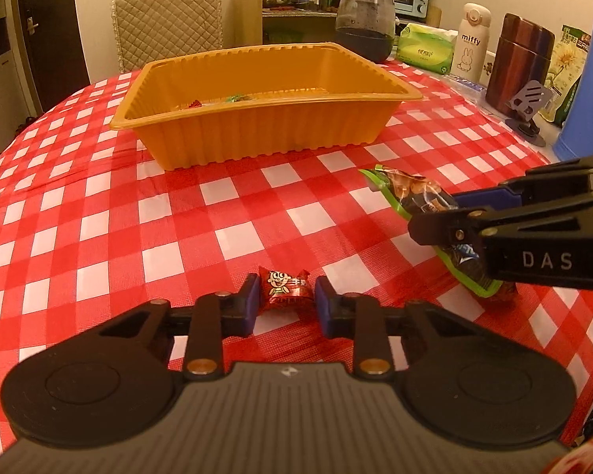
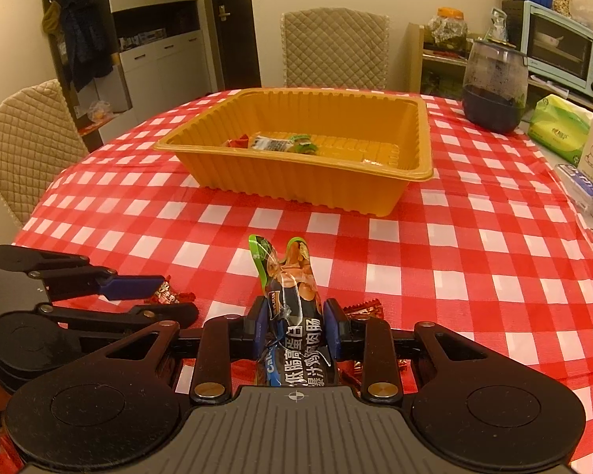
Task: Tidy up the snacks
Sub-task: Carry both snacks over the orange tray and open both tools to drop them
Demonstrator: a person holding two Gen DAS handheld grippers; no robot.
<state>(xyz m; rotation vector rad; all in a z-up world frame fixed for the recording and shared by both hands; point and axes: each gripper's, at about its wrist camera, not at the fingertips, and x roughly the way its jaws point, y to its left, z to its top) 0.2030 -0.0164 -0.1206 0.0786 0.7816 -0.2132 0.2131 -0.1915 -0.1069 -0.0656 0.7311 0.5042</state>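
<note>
An orange plastic tray (image 1: 257, 134) stands on the checked tablecloth and holds a few wrapped snacks (image 2: 280, 143). My left gripper (image 1: 284, 300) has its blue pads on both sides of a small red candy (image 1: 282, 288) with a cartoon face, touching or nearly touching it. My right gripper (image 2: 294, 330) is shut on a long green-edged sausage snack pack (image 2: 292, 300), which also shows in the left wrist view (image 1: 415, 197). In the right wrist view the left gripper (image 2: 138, 296) sits at the left with the red candy (image 2: 166, 294).
A dark glass jar (image 1: 365, 25), green tissue pack (image 1: 425, 49), white miffy bottle (image 1: 468, 45), brown flask (image 1: 520, 63) and blue container (image 1: 589, 91) line the table's right side. More red candies (image 2: 365, 310) lie by the right gripper. Quilted chairs (image 2: 336, 47) stand beyond the table.
</note>
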